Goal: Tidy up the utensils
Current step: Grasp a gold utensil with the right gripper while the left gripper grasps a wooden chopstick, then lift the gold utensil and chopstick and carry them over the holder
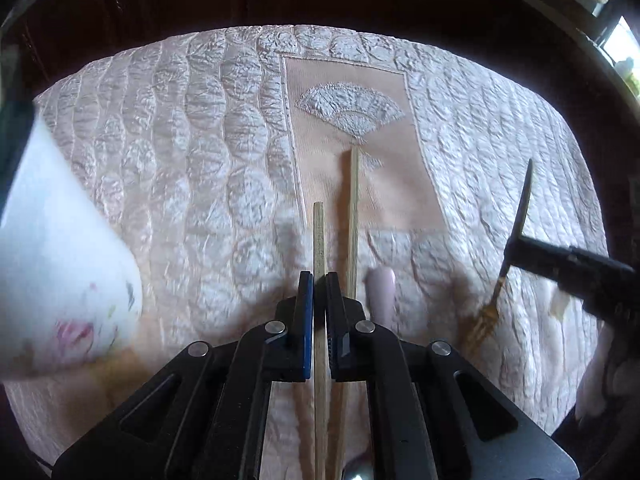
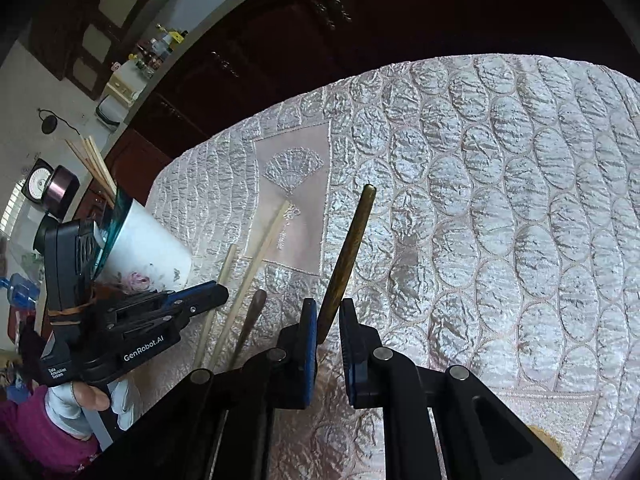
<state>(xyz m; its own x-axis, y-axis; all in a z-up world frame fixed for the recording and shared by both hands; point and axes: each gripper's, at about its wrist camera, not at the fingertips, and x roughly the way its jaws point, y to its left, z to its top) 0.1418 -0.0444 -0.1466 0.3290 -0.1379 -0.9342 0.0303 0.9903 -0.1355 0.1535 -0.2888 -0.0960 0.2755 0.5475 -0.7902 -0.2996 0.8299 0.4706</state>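
The left gripper (image 1: 319,280) was clenched on one chopstick (image 1: 319,236); a second (image 1: 353,216) lay on the quilted cloth (image 1: 180,160) just beside it. The right gripper (image 2: 328,312) clasped a fork (image 2: 348,256) by its handle. Each probably wants lifting clear, then lowering tip-first into the cup (image 2: 148,248) near the cloth's left edge. Dark cabinets (image 2: 280,52) stood behind.

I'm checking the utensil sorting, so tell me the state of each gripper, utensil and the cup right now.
Left gripper: shut on a chopstick.
Held chopstick: clamped between the pads.
Second chopstick: lying loose on the quilted cloth.
Right gripper: shut on the fork handle.
Fork: held clear of the cloth, handle pointing away.
Cup: tilted, already holding several chopsticks.
Spoon: lying on the cloth.
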